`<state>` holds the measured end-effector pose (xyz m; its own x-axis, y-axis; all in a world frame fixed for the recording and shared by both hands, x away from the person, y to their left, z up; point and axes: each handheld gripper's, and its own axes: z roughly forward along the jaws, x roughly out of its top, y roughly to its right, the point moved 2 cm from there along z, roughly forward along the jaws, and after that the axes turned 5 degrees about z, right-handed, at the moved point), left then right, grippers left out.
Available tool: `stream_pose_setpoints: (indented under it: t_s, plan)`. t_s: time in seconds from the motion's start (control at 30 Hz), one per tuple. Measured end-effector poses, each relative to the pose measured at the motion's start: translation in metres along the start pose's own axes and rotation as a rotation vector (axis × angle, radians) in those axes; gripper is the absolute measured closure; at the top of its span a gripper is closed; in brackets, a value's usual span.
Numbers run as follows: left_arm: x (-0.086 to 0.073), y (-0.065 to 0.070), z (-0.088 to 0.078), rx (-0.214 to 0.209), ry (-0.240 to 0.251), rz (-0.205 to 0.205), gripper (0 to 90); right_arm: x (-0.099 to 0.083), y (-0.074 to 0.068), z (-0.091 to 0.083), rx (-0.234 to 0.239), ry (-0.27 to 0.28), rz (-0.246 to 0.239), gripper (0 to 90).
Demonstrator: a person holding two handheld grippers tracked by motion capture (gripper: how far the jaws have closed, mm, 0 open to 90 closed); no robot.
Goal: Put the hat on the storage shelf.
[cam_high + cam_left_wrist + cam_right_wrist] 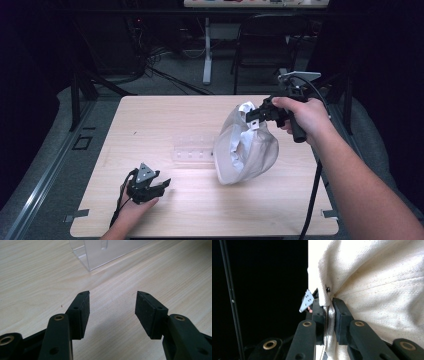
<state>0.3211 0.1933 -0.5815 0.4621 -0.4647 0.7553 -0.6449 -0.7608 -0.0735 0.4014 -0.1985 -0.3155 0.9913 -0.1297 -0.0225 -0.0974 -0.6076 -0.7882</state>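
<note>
The right gripper (256,119) is hanging above the right part of the wooden bench (150,120), and its fingers (340,315) are pressing together on the upper edge of a cream cloth bag (246,147). In the right gripper view, a fold of the bag's cloth (374,290) is sitting between the two pads, and a small metal stud (328,289) is showing just above them. The bag is hanging down from this hold with its mouth open; I cannot tell if its bottom is touching the bench.

A clear plastic rack (194,149) is lying on the bench just beside the bag, on the bag's left side.

The left gripper (161,186) is resting low on the bench, well apart from the bag, toward the near left. Its fingers (81,315) are standing wide and holding nothing, and they are pointing toward the corner of the rack (87,255).
</note>
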Motion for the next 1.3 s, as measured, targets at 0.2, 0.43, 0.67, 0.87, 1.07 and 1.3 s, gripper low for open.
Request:
stream_pose_setpoints:
  t_s: [0.2, 0.43, 0.67, 0.87, 1.07, 1.3]
  plan:
    - [0.0, 0.001, 0.0, -0.004, 0.002, -0.001, 45.9, 0.012, -0.007, 0.0, 0.045, 0.024, 0.009, 81.3]
    - [0.001, 0.0, -0.001, -0.005, 0.004, -0.009, 44.6, 0.025, -0.013, 0.007, 0.069, 0.051, 0.028, 81.3]
    - [0.001, -0.002, -0.001, -0.004, 0.016, -0.034, 44.3, 0.037, -0.016, 0.011, 0.08, 0.086, 0.049, 81.3]
    - [0.002, 0.0, 0.0, -0.017, 0.014, -0.018, 45.3, 0.044, -0.015, 0.015, 0.079, 0.109, 0.07, 81.3]
    - [0.003, 0.003, 0.001, -0.023, 0.013, -0.007, 45.3, 0.05, -0.011, 0.017, 0.073, 0.141, 0.098, 81.3]
    - [0.006, 0.007, 0.0, -0.05, 0.028, 0.005, 46.3, 0.055, -0.006, 0.017, 0.066, 0.155, 0.11, 81.2]
